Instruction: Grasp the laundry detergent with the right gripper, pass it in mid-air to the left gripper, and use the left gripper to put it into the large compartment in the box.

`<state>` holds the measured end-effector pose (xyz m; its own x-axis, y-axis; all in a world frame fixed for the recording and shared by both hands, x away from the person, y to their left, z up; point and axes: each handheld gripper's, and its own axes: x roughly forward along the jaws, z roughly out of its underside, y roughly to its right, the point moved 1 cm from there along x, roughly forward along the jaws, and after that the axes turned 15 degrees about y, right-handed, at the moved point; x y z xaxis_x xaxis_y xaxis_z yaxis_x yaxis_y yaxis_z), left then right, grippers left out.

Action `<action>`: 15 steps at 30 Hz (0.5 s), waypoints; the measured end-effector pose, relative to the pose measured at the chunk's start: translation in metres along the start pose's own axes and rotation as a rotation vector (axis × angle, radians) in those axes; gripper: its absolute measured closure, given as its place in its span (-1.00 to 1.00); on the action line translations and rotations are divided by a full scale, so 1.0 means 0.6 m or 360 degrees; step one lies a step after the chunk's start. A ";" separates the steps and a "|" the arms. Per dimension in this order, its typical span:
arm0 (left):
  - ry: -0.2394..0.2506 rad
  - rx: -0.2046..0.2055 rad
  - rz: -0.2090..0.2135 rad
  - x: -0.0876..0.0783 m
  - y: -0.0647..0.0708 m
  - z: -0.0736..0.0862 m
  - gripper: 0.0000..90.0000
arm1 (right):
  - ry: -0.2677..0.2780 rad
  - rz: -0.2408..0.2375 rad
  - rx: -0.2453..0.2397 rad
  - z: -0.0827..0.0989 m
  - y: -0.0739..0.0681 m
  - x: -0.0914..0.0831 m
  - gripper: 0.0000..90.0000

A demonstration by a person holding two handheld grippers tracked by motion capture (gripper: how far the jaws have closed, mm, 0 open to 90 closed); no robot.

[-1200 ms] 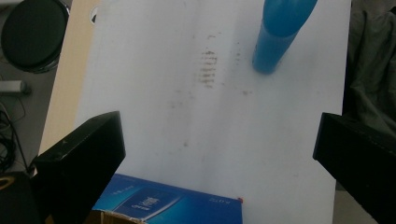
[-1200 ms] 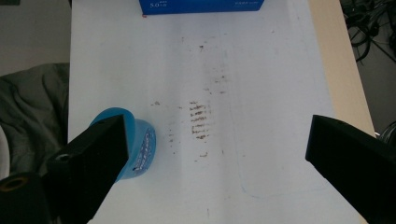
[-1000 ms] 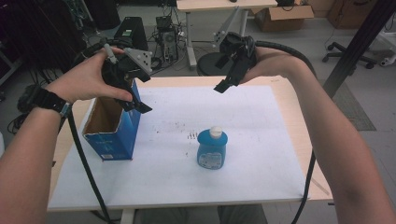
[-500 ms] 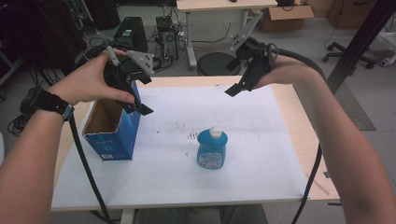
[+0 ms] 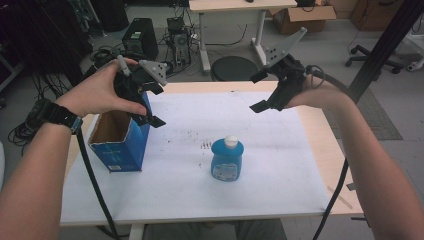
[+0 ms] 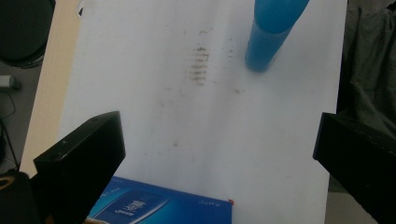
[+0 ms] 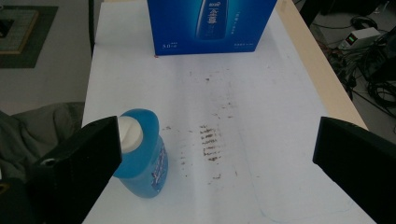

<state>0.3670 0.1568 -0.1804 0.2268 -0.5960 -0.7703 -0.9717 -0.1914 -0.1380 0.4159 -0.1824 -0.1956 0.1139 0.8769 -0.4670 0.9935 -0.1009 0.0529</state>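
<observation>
A blue bottle (image 5: 227, 160) with a white cap stands upright on the white sheet near the middle of the table. At the left stands a blue carton (image 5: 120, 140), its top open. My left gripper (image 5: 156, 106) hangs open over the carton's far right corner, nothing between its jaws. My right gripper (image 5: 257, 91) is in the air above the table's far right part, open and empty; its jaws have just been opening. The left gripper view has the bottle (image 6: 271, 32) ahead and the carton's edge (image 6: 163, 207) below. The right gripper view has the bottle (image 7: 140, 163) near its left jaw and the carton (image 7: 210, 23) beyond.
Dark smudges (image 5: 206, 145) mark the white sheet (image 5: 190, 195) left of the bottle. The wooden table edge (image 5: 325, 145) shows at the right. Beyond the far edge are a round stool (image 5: 232, 67), computer towers and cables on the floor. A black post (image 5: 385, 45) rises at the right.
My right hand has carried its gripper to the right and a little lower in the high view, with its jaws wider apart. The left hand, bottle and carton stayed put.
</observation>
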 end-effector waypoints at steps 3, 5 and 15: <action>-0.0003 -0.0002 0.0003 0.002 0.001 0.002 -0.94 | 0.0028 0.0006 0.0008 0.015 -0.005 -0.002 -0.97; -0.0004 -0.0004 0.0004 0.002 0.002 0.003 -0.94 | 0.0058 -0.0010 0.0017 0.026 -0.009 -0.002 -0.97; -0.0008 -0.0001 0.0006 0.006 0.008 0.005 -0.94 | 0.0140 -0.0034 0.0028 0.075 -0.042 0.014 -0.98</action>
<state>0.3632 0.1563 -0.1856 0.2231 -0.5928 -0.7739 -0.9725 -0.1900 -0.1349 0.3919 -0.1937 -0.2406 0.0932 0.9168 -0.3883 0.9956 -0.0894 0.0280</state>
